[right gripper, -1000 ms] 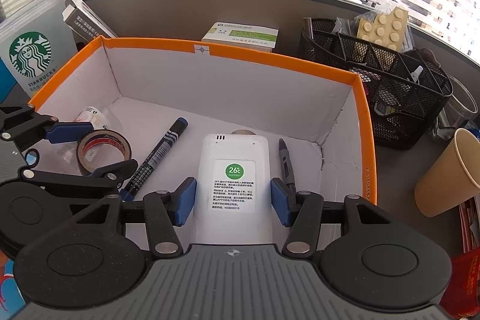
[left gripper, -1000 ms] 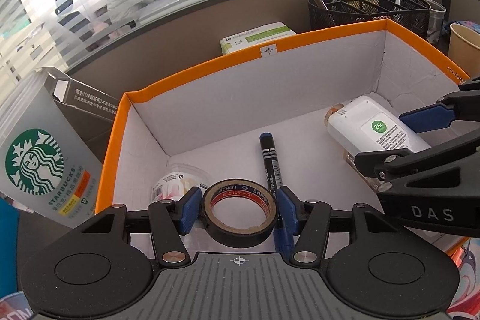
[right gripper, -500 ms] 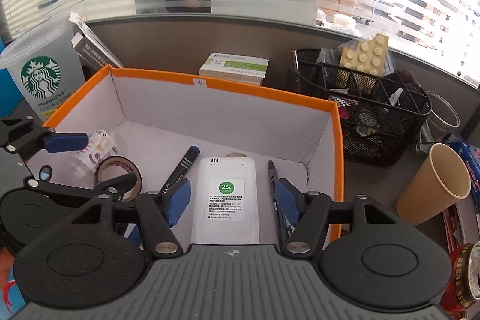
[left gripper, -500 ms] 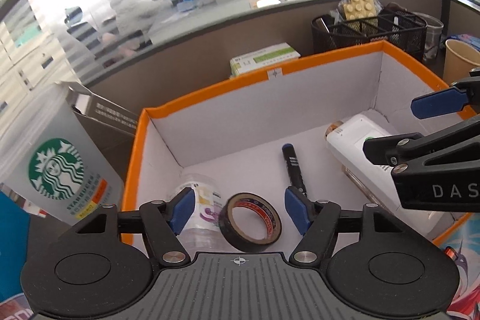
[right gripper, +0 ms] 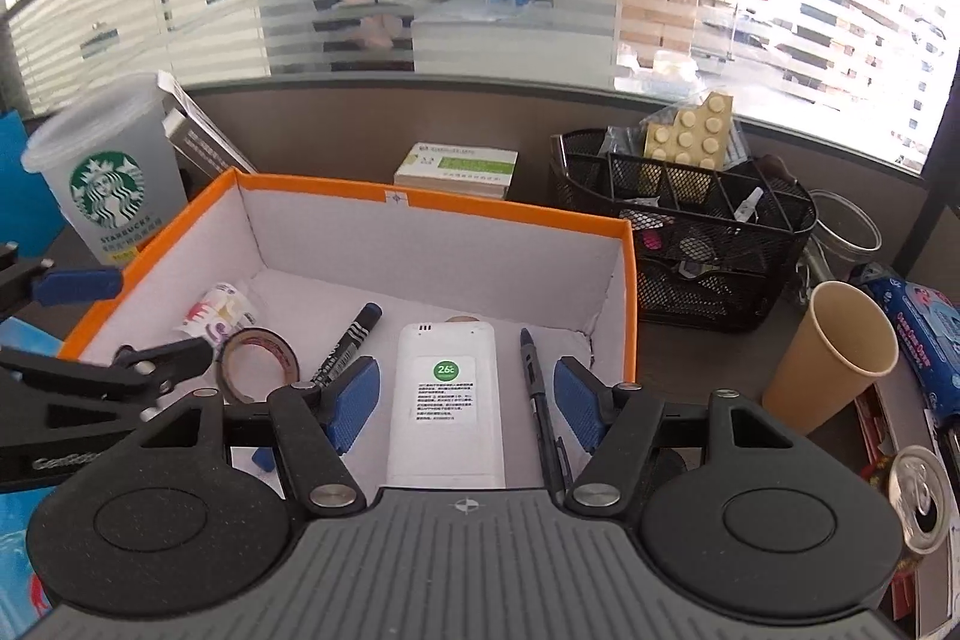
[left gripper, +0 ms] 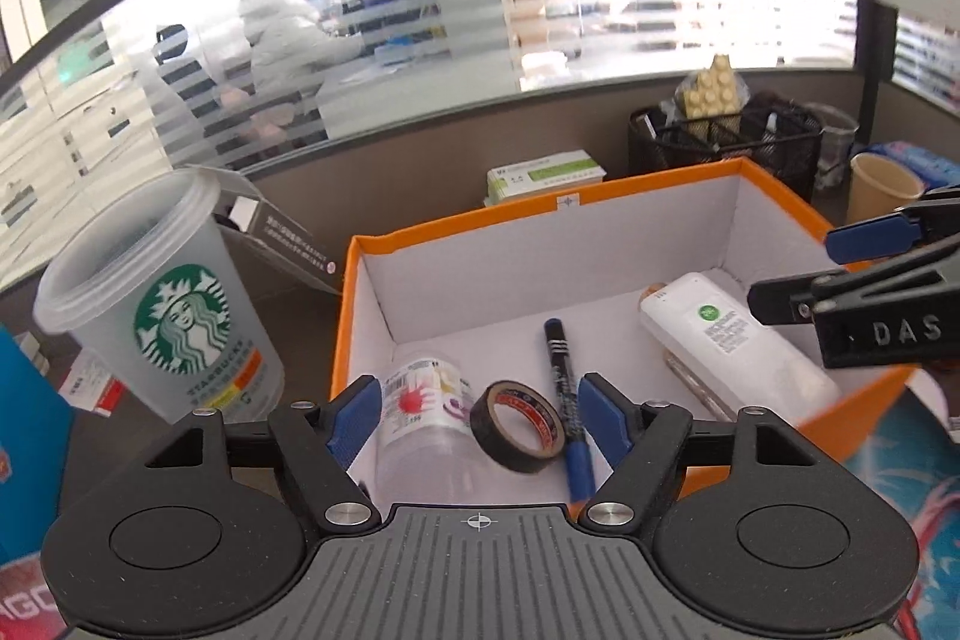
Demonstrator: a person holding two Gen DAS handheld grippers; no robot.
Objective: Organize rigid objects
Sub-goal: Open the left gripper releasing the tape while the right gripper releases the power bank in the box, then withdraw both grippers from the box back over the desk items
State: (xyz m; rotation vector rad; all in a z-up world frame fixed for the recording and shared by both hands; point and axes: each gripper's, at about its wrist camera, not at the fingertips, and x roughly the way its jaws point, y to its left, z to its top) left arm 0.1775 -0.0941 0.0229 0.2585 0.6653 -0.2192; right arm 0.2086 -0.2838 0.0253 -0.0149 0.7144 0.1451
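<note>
Tape roll (left gripper: 517, 426) lies in the orange box (left gripper: 660, 187) right under the left tool (left gripper: 475, 418), whose empty jaws are opening; right tool (right gripper: 467, 396) hangs open over the white remote (right gripper: 446, 394), gripping nothing.

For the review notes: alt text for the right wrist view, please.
The right tool hangs open above a white remote lying in an orange-rimmed box, beside a tape roll, marker and pen.

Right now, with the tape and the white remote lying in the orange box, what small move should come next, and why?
Probably lift both grippers clear of the orange box. The tape and remote lie free on its floor; the left gripper, jaws opening, and the right gripper touch neither.
</note>
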